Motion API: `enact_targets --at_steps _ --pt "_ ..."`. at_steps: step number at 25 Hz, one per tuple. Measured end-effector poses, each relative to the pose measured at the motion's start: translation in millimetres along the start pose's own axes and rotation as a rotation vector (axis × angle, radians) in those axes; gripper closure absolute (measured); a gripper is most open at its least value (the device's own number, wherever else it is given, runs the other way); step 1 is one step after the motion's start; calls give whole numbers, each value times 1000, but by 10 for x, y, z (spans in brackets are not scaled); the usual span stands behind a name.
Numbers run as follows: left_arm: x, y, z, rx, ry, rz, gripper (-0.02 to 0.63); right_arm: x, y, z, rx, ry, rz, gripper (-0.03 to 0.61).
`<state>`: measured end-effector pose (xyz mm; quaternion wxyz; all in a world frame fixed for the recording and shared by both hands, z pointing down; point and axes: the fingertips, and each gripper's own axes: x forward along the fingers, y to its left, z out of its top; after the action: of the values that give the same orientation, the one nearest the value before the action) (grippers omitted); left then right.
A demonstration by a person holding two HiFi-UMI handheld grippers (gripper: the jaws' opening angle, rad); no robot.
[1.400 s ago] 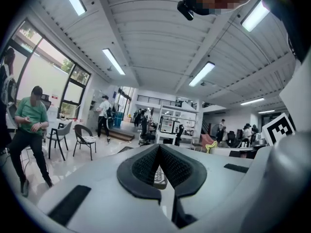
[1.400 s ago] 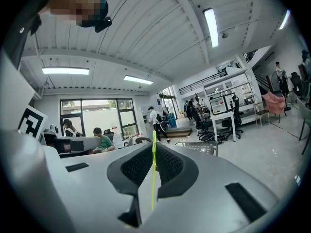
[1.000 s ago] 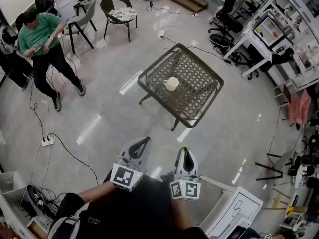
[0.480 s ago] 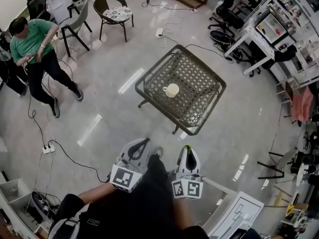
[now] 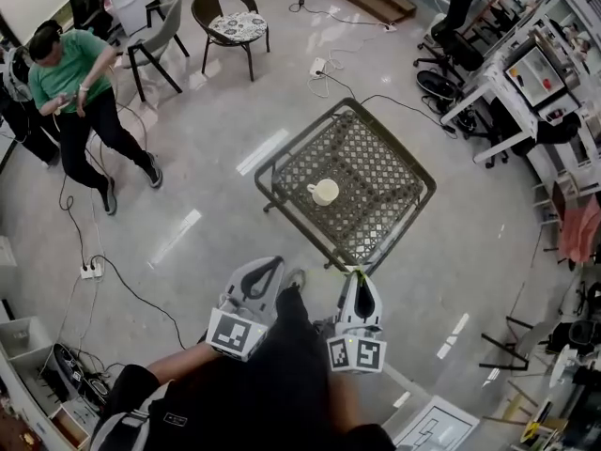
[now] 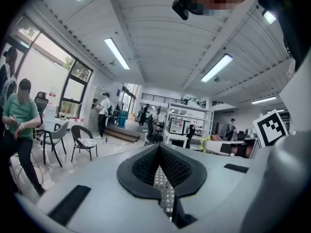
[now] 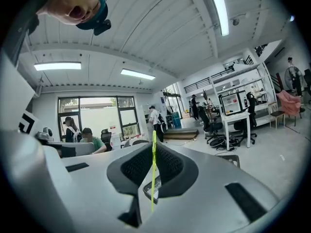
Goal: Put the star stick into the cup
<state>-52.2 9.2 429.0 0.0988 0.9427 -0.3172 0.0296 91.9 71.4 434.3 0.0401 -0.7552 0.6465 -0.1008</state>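
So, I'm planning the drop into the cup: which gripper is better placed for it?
Right. The right gripper is shut on the star stick, while the left gripper is shut on nothing. Both are short of the cup on the table.

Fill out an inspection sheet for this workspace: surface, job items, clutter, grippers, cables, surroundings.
Surface: dark metal lattice-top table, standing on the pale glossy floor.
Job's things: cream handled cup upright near the table's middle; thin yellow-green stick not yet at the cup.
Clutter: nothing seen on the table besides the cup.
Grippers: left gripper jaws together, nothing between them; right gripper clamped on the stick. Both are over the floor, short of the table.
Cables: black cables trail across the floor from a white power strip; another runs past the table's far corner.
Surroundings: person in a green shirt, round dark chair, desks at right.
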Motion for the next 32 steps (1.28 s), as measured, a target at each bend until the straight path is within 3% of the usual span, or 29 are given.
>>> enact_targets --at_steps 8,17,32 --pt "845 -188 176 4 2 89 598 646 -696 184 8 24 99 557" --pt "1158 -130 171 -6 4 193 598 1110 -1020 200 8 37 162 557" --pt "1940 451 306 -11 -28 146 598 1981 -1133 14 -37 64 121 557"
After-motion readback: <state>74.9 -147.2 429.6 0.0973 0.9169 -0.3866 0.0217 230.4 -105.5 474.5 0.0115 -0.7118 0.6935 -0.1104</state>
